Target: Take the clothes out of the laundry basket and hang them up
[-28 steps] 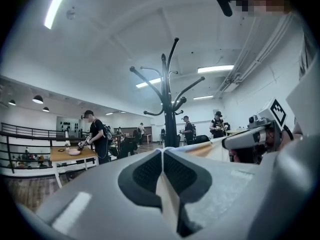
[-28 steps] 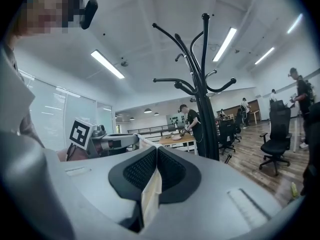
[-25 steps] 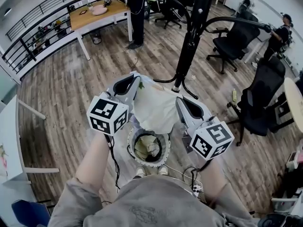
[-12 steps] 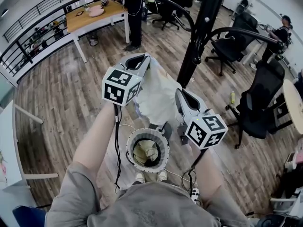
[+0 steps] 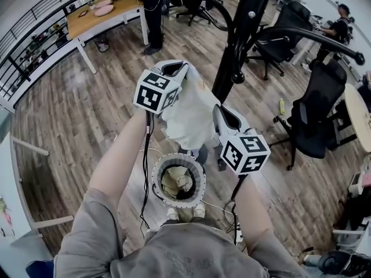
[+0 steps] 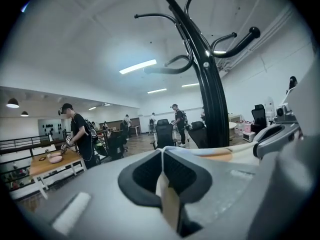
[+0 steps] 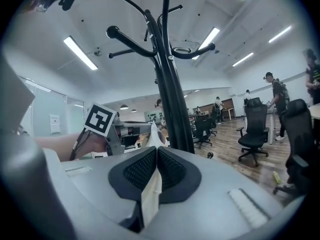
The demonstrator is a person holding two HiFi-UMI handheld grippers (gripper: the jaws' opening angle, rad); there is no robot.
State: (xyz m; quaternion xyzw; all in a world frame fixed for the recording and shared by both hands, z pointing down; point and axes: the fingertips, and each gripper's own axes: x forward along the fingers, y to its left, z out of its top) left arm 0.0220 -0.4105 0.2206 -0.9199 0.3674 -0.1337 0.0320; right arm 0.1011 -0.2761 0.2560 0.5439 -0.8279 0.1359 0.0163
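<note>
While one white garment was clamped in the left gripper and right gripper beside the coat stand, nothing was hung. The basket was not yet emptied.

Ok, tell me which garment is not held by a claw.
The beige garment bunched inside the laundry basket; the white garment hangs pinched between left claw and right claw.
</note>
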